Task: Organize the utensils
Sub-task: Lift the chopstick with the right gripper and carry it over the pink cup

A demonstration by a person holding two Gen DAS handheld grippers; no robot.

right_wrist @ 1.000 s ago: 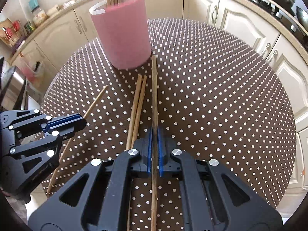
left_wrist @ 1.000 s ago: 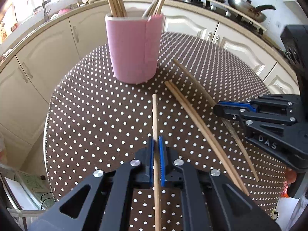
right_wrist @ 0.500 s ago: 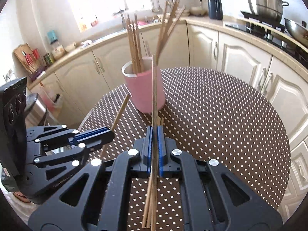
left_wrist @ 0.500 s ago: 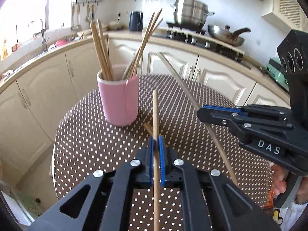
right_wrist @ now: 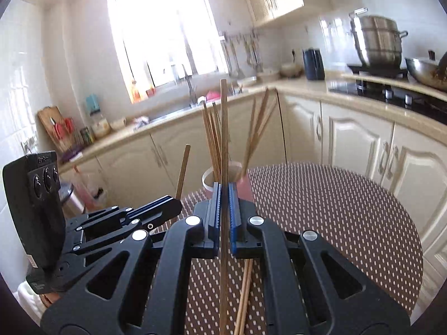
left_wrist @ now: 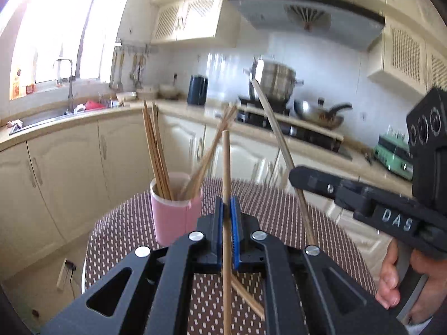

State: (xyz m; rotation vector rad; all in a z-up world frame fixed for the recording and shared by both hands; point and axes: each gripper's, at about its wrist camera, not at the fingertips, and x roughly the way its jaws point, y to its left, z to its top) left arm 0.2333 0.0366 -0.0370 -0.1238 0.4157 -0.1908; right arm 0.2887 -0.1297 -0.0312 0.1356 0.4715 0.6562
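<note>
Chopstick (left_wrist: 226,167) upright — between left claw (left_wrist: 226,209) pads

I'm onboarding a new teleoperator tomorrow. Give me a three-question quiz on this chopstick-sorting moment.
1. True or false: the left gripper is open.
2. Where do two loose chopsticks lie? A) on the table B) on the stove C) in the sink
3. Fill in: sorted chopsticks stand in the pink ____.

Key: 1 false, it is shut on a chopstick, as the right gripper is on another chopstick. 2 A. 3 cup.
</note>
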